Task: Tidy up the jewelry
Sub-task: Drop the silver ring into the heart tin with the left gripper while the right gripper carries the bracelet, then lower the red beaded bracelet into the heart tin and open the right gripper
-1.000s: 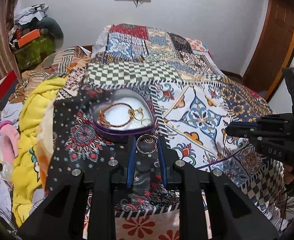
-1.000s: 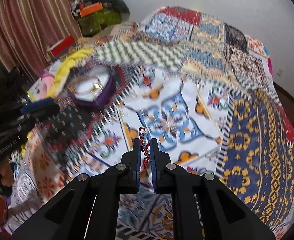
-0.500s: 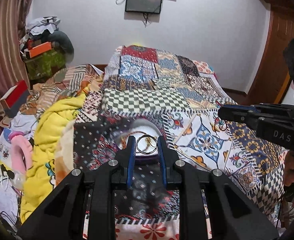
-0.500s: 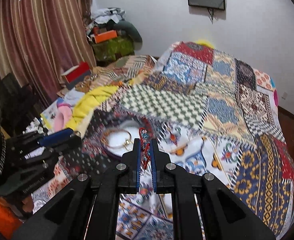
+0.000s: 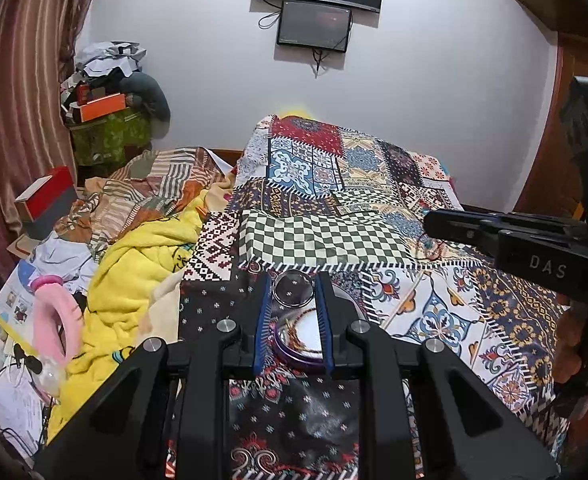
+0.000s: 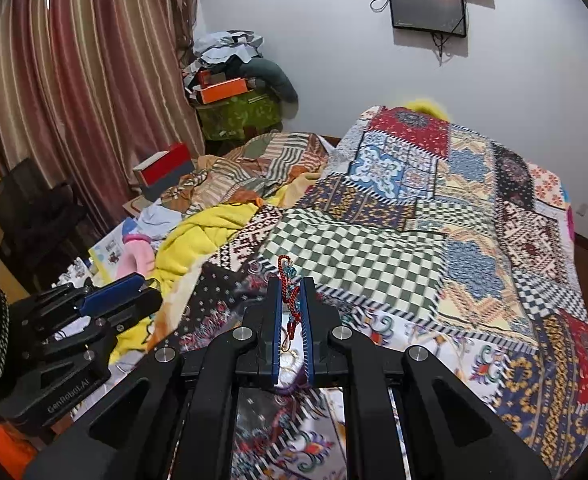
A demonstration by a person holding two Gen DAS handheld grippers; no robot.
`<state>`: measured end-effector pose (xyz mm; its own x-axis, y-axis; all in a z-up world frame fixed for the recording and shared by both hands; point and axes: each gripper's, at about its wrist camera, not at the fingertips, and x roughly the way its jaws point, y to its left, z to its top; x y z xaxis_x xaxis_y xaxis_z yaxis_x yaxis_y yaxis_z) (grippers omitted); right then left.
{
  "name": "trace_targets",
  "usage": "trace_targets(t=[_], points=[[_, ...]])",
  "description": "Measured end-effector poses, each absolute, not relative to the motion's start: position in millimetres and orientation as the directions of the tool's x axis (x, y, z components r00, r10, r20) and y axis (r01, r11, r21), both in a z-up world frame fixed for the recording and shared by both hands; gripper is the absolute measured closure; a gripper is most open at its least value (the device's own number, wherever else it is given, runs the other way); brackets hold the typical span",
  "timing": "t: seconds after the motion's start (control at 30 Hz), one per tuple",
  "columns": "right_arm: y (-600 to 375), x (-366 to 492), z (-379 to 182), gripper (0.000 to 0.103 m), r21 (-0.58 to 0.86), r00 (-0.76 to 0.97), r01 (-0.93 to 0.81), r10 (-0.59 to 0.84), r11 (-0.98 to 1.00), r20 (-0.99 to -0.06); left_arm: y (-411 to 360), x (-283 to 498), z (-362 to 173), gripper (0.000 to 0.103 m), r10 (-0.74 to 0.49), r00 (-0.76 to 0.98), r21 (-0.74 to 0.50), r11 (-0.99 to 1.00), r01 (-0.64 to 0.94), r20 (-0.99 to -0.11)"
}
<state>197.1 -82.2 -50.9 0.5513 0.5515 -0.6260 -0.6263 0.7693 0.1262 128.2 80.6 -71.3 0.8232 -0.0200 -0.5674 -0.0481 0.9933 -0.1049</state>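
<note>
Left tool (image 5: 291, 312): black frame, blue finger pads, silver screws. Right tool (image 6: 291, 320) the same; "DAS" in grey at 3 o'clock of left view.

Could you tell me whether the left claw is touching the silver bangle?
Touching. The left wrist view shows the silver bangle pinched between the left claw's blue pads, both pads pressed against its rim, held above the purple tin.

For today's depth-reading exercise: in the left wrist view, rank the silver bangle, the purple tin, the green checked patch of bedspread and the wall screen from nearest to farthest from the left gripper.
1. Silver bangle, held between the left gripper's fingertips.
2. Purple tin, just under the fingers.
3. Green checked patch, farther up the bed.
4. Wall screen, high on the far wall.
</note>
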Motion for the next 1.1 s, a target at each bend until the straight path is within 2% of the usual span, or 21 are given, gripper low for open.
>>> trace_targets(t=[0.5,1.1], points=[[-47.2,233.7,-110.1,0.095,0.233,0.398,-0.616,0.553,0.752,-0.732,81.5,163.1,-116.2,0.082,-0.065,0.760,-0.118,0.993,-0.015,-0.646],[-33.9,250.7,-135.6,0.095,0.200,0.377,-0.606,0.499,0.770,-0.780,73.3,186.7,-153.7,0.082,-0.117,0.690,-0.141,0.990,0.023,-0.715]])
